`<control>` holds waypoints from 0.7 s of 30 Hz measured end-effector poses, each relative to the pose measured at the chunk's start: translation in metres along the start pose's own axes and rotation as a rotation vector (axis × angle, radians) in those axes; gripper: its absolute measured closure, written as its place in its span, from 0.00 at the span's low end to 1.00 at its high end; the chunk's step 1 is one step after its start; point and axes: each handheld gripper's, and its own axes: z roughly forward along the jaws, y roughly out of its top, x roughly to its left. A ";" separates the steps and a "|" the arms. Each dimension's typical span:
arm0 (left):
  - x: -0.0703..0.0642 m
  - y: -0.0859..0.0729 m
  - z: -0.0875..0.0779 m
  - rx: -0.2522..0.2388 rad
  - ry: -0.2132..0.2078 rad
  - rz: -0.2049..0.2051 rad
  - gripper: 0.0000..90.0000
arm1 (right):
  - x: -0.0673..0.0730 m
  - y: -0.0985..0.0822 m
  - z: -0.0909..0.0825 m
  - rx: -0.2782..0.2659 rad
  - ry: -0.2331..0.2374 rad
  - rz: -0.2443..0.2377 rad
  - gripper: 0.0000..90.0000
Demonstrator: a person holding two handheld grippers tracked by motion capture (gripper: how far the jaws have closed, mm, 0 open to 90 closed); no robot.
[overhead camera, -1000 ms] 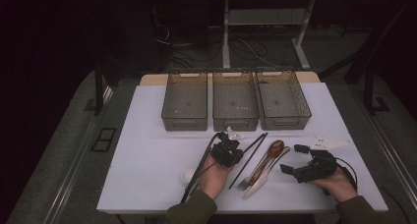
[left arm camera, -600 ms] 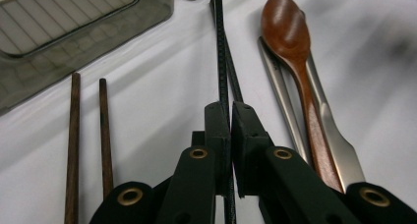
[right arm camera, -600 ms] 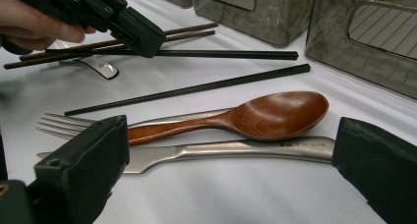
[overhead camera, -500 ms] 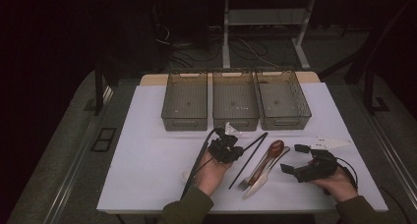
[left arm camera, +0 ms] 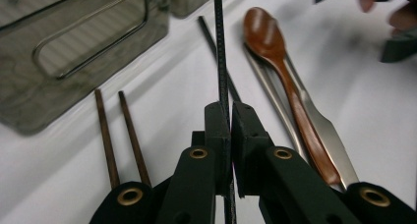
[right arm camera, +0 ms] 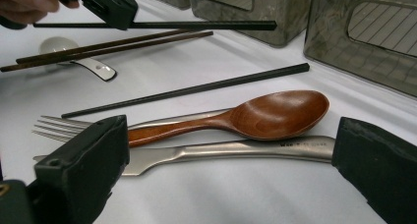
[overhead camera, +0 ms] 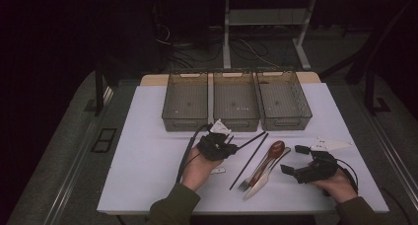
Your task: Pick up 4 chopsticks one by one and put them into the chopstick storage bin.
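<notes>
Three bins (overhead camera: 235, 100) are standing side by side at the back of the desk (overhead camera: 143, 151), while a spoon (overhead camera: 270, 154), fork (overhead camera: 252, 177) and knife (overhead camera: 266, 173) are lying together before them, a chopstick (overhead camera: 249, 161) just to their left.

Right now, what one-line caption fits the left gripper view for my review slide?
Left tongs shut on a black chopstick, raised over the white table beside a wooden spoon.
</notes>
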 end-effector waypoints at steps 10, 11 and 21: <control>0.009 -0.003 -0.015 -0.043 -0.089 0.058 0.94 | -0.001 -0.001 0.001 0.007 0.002 -0.001 0.01; 0.010 -0.003 -0.017 -0.045 -0.093 0.056 0.94 | -0.001 -0.001 0.001 0.009 0.002 -0.001 0.01; 0.028 -0.006 -0.045 -0.089 -0.107 0.079 0.94 | -0.001 -0.001 0.002 0.011 0.001 0.002 0.01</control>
